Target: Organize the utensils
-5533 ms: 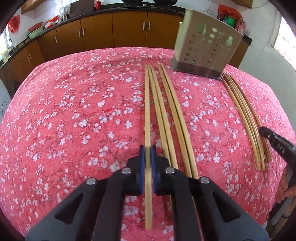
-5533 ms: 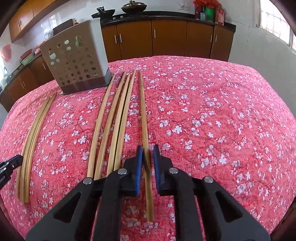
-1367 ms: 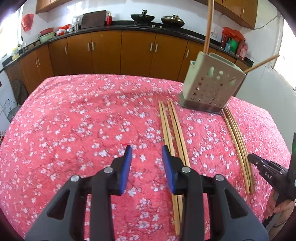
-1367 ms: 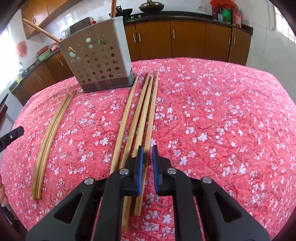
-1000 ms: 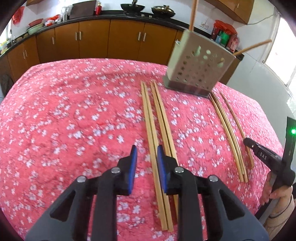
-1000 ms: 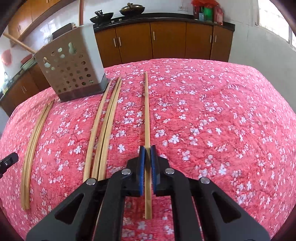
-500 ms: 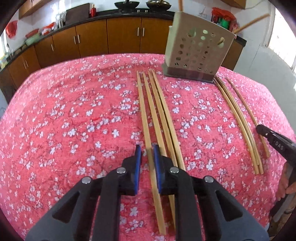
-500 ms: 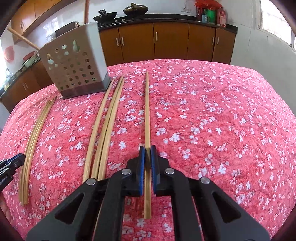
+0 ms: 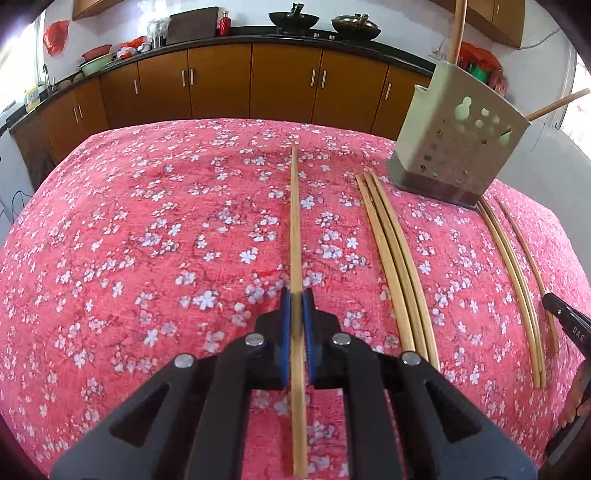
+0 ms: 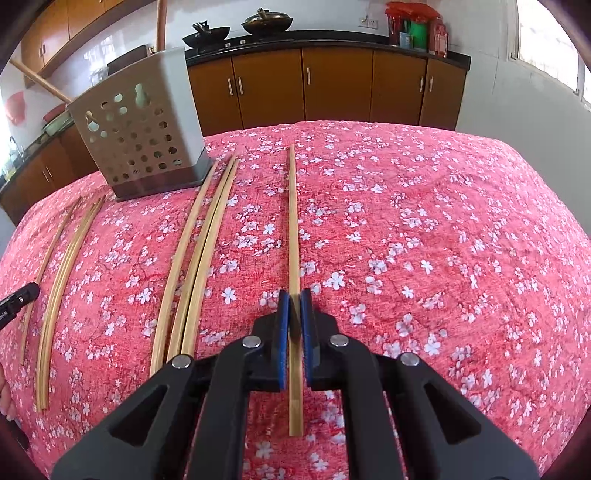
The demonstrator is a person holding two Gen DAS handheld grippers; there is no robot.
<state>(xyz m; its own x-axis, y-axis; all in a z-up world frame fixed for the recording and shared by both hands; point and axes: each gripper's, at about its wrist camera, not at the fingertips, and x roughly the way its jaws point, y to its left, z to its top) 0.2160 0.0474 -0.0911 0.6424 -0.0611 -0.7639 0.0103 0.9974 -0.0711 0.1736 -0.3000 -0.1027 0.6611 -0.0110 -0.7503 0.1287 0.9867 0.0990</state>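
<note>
My left gripper point(image 9: 295, 299) is shut on a bamboo chopstick point(image 9: 294, 221) that points forward, lifted off the red flowered tablecloth point(image 9: 147, 240). My right gripper point(image 10: 294, 299) is shut on another chopstick point(image 10: 293, 214), also lifted and pointing forward. The beige perforated utensil holder point(image 9: 456, 147) stands at the far side; in the right wrist view it point(image 10: 144, 125) is at the far left. Two chopsticks point(image 9: 458, 26) stick out of it. Three chopsticks point(image 9: 391, 251) lie together on the cloth, with more point(image 9: 513, 258) beyond the holder.
Brown kitchen cabinets point(image 9: 221, 81) and a dark counter with woks point(image 9: 293, 16) run behind the table. The other gripper's tip point(image 9: 565, 321) shows at the right edge of the left wrist view, and at the left edge point(image 10: 18, 299) of the right wrist view.
My left gripper has closed on the leftmost chopstick of the group and lifted it away to the left. My right gripper still holds its chopstick, raised.
</note>
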